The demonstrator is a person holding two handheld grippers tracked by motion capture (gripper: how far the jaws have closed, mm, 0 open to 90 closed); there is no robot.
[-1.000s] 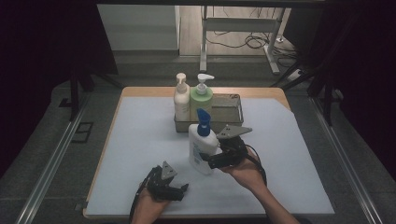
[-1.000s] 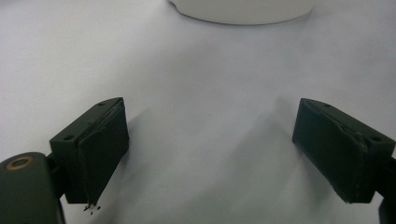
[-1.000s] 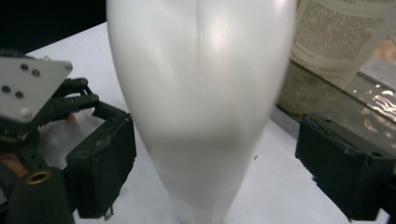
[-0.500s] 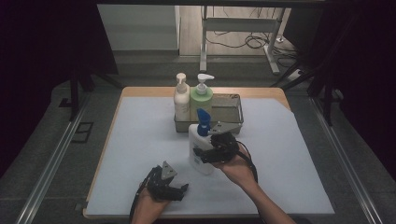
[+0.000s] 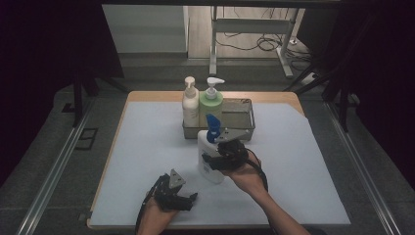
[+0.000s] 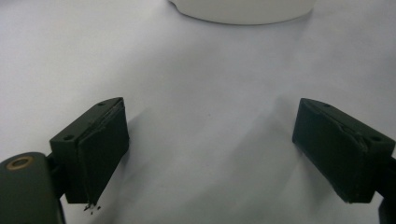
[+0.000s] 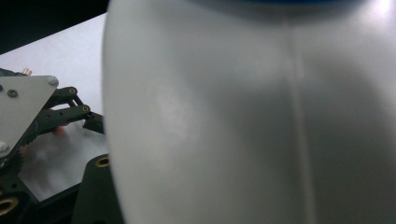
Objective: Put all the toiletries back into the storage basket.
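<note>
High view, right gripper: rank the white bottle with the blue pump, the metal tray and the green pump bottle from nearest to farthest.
From the right gripper:
1. White bottle with the blue pump, right at the gripper, in front of the tray.
2. Metal tray, just behind.
3. Green pump bottle, farthest, at the tray's back left.

Three pump bottles, one metal tray.
Two bottles, a cream bottle (image 5: 190,102) and a green bottle (image 5: 211,100), stand in the tray (image 5: 244,122); the blue-topped white bottle (image 5: 209,155) stands just before it.
</note>
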